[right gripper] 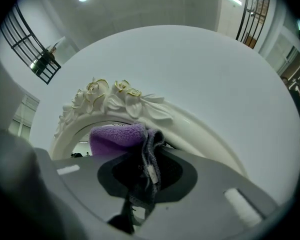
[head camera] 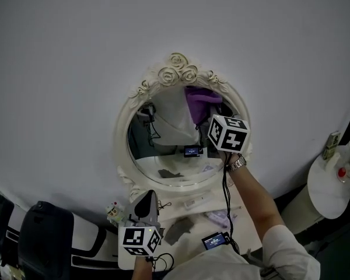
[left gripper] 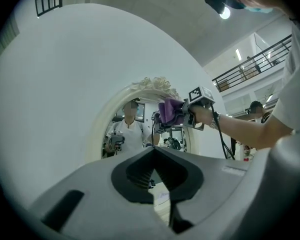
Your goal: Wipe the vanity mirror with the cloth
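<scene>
White wall behind. Oval mirror (head camera: 121, 147), rose-topped frame, at back of worktop (head camera: 189, 206). Right hand-held gripper (right gripper: 144, 171) clamped on purple cloth (right gripper: 117, 139); cloth bunched past jaw tips, at mirror's upper right, just under roses. Left hand-held gripper (left gripper: 154, 151): jaws together, nothing between, low before mirror, well apart from cloth.
</scene>
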Motion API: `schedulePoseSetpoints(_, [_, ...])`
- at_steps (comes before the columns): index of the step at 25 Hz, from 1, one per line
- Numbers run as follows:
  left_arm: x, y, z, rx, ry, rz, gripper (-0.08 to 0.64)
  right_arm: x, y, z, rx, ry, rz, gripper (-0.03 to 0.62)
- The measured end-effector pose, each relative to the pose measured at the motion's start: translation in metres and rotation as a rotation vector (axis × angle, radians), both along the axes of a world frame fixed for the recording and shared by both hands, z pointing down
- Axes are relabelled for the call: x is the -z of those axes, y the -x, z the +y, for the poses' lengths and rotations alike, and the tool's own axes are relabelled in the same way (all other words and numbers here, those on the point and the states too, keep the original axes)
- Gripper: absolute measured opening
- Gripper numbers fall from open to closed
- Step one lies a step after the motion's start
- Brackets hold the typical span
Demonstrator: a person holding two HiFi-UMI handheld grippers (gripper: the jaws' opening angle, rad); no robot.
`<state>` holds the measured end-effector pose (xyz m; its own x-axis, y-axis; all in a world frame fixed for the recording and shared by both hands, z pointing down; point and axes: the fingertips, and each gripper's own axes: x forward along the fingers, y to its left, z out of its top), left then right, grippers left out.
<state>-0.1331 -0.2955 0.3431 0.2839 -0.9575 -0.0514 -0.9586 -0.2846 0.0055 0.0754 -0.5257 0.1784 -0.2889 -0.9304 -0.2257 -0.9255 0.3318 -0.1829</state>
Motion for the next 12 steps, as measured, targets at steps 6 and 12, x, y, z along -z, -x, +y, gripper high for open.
schedulePoseSetpoints(6, [0.002,0.009,0.007,0.014,-0.006,0.025,0.000,-0.013,-0.016,0.001,-0.097,0.013,-0.006,0.057])
schedulePoseSetpoints(12, [-0.007,0.043,0.023,0.115,0.018,0.047,-0.001,-0.008,0.016,0.030,-0.085,-0.103,0.008,0.057])
